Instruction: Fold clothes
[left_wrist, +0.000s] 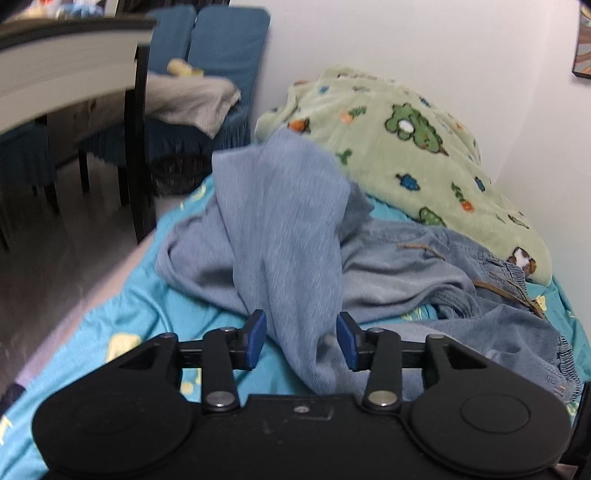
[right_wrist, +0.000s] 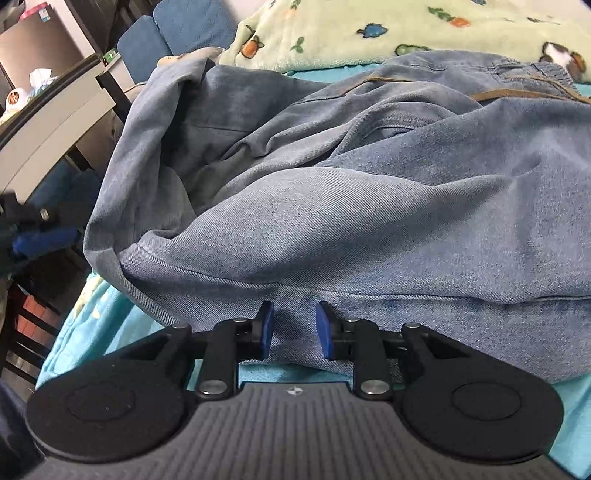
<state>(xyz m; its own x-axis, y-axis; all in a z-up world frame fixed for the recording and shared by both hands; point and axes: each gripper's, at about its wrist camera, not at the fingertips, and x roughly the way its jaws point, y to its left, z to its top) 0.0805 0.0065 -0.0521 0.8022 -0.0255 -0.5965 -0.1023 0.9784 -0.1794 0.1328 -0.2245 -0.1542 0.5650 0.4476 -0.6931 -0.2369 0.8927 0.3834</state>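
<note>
The jeans (left_wrist: 424, 266) lie crumpled on the bed (left_wrist: 129, 317), near a green blanket (left_wrist: 406, 147). The left gripper (left_wrist: 301, 341) stands wide around a raised fold; the right gripper (right_wrist: 295, 330) is narrower, denim between its pads.

Soft, even indoor light is falling ahead of my tongs; edges are bending and far things are blurring.

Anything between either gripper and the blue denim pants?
Nothing visible. Blue denim pants fabric already sits between the open jaws of the left gripper and the right gripper, on the turquoise bedsheet.
</note>
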